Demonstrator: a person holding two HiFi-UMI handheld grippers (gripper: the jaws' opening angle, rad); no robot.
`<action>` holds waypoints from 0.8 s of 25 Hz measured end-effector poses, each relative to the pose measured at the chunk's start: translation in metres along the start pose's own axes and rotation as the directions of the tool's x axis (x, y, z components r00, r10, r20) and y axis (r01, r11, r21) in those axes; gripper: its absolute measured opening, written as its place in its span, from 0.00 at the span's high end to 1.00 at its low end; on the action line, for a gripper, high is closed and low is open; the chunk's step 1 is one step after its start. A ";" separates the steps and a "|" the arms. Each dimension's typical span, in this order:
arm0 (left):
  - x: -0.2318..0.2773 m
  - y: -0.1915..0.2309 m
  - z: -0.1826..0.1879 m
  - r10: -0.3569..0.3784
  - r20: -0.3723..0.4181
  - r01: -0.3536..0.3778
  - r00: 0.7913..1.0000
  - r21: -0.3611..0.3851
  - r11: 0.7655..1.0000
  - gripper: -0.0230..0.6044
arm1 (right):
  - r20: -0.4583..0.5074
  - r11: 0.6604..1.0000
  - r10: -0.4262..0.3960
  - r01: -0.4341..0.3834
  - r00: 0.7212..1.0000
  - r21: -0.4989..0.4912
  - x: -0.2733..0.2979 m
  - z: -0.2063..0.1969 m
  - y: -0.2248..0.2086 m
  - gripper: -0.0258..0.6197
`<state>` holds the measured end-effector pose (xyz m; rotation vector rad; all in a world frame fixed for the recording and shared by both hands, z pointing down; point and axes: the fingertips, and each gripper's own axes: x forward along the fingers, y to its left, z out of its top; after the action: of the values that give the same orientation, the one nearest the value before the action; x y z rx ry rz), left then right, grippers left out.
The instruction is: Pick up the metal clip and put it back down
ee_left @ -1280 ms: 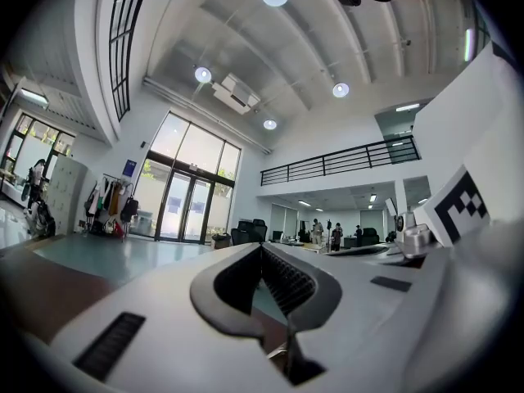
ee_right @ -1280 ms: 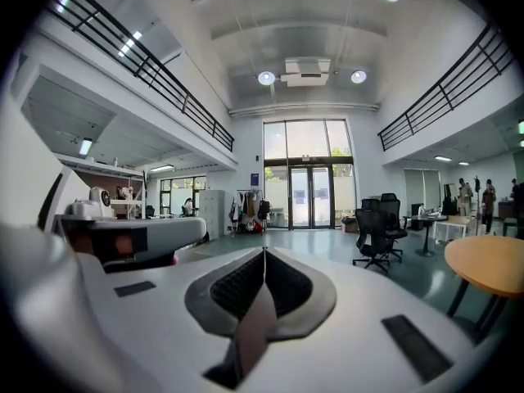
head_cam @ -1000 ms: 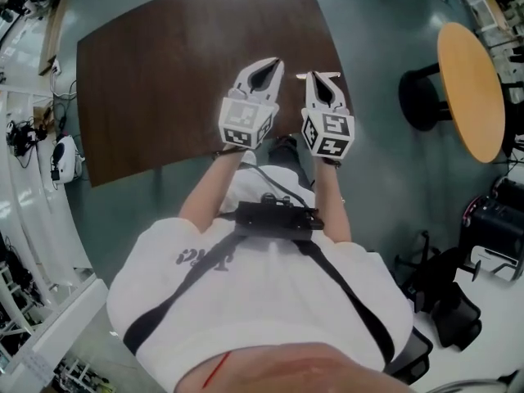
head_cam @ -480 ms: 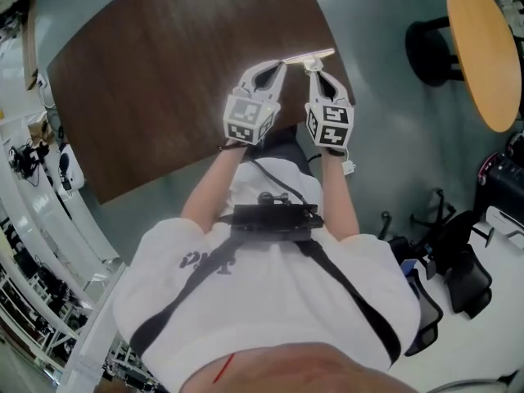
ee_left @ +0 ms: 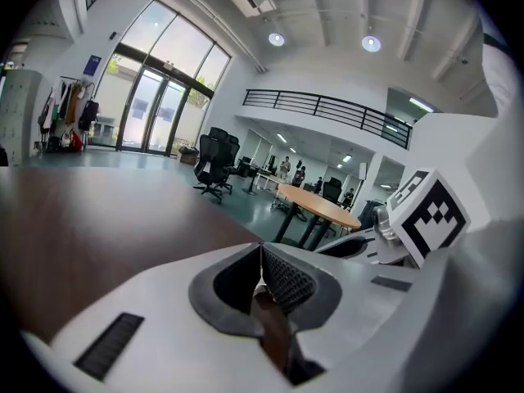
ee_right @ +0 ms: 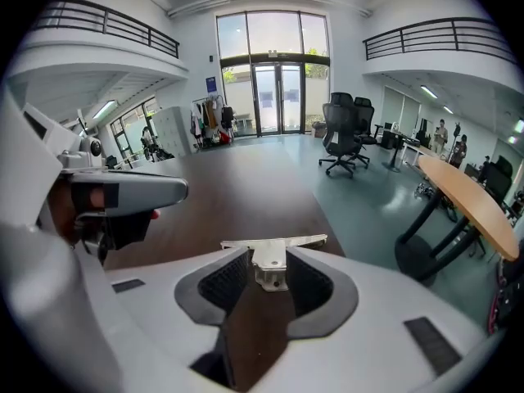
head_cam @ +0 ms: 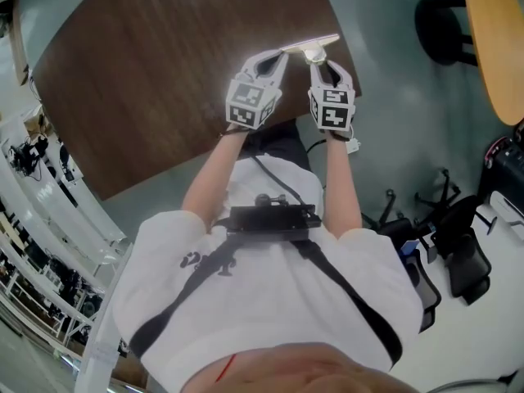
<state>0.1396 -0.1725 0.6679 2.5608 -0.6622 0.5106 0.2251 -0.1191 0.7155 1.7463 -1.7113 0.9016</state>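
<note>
The metal clip (head_cam: pixel 311 46) is a shiny T-shaped piece lying by the right edge of the dark brown table (head_cam: pixel 147 80). Its stem (ee_right: pixel 270 270) sits between the jaws of my right gripper (head_cam: pixel 316 59), whose jaws are opening and stand slightly parted around it. In the right gripper view the clip's crossbar (ee_right: pixel 274 242) lies across the tips of that gripper (ee_right: pixel 268 273). My left gripper (head_cam: pixel 277 57) is just left of the clip, shut and empty, and its jaws (ee_left: pixel 262 260) meet with nothing between them. The left gripper (ee_right: pixel 123 195) also shows in the right gripper view.
A round orange table (head_cam: pixel 498 47) on a black pedestal stands to the right across the grey floor. Black office chairs (head_cam: pixel 458 256) sit at lower right, and more chairs (ee_right: pixel 344 137) behind the table. Shelving (head_cam: pixel 33 162) runs along the left.
Both grippers have moved a little farther along the table, with the clip at the right gripper's tips. The right jaws have parted from their tight pinch on it.
</note>
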 end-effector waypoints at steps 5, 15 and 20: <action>0.005 0.009 -0.008 0.016 -0.019 -0.015 1.000 0.013 1.000 0.94 | -0.038 1.000 0.015 -0.015 0.999 0.017 0.021 -0.008 -0.002 0.54; 0.008 0.023 -0.003 0.058 -0.011 -0.058 0.998 0.006 0.998 0.94 | -0.088 0.999 -0.006 0.003 0.996 -0.040 0.063 -0.021 -0.006 0.49; 0.002 0.026 -0.009 0.062 -0.012 -0.062 0.998 0.004 0.998 0.94 | -0.142 0.997 0.002 -0.013 0.990 -0.079 0.074 -0.034 -0.005 0.50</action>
<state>0.1257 -0.1892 0.6846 2.5451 -0.7388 0.5476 0.2254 -0.1400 0.7938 1.5863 -1.6400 0.9253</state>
